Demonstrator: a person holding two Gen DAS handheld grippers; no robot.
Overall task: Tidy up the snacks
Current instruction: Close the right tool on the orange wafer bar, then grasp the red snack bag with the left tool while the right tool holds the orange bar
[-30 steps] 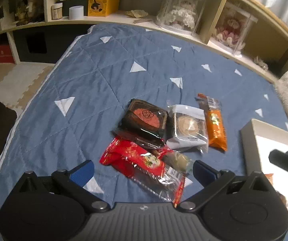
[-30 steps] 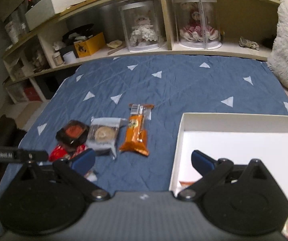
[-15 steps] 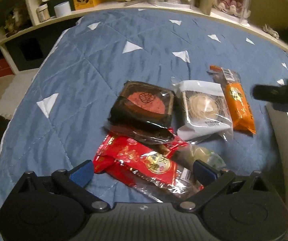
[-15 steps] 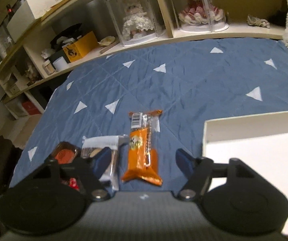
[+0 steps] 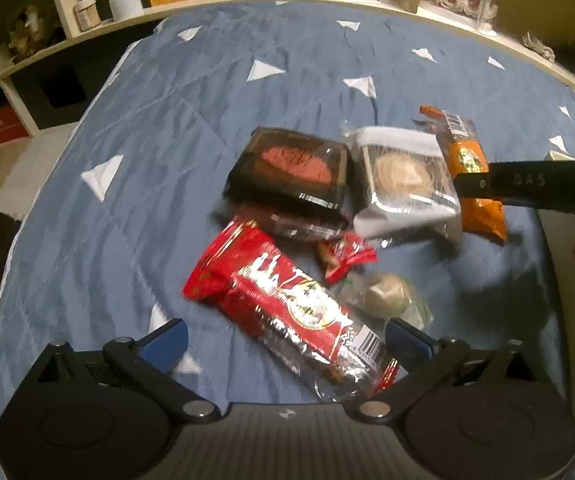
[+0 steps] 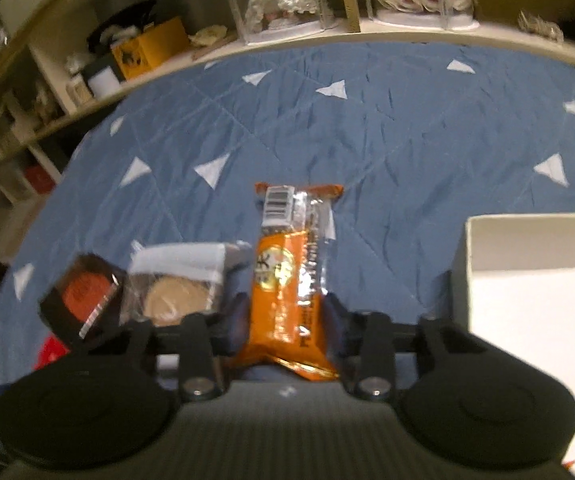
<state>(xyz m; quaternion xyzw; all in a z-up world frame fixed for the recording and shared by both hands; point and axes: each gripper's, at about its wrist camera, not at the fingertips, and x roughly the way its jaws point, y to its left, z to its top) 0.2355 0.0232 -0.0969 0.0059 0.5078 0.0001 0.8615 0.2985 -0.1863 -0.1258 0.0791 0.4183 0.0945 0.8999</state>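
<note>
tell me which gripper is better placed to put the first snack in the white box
Right. The right gripper already has its fingers closed around the orange snack bar, with the white box just beside it. The left gripper is open over the red packet, farther from the box.

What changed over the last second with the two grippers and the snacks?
The right gripper moved left from over the white box and closed its fingers around the orange snack bar. The left gripper came lower, open, straddling the red packet. The snacks themselves stayed where they were on the blue quilt.
</note>
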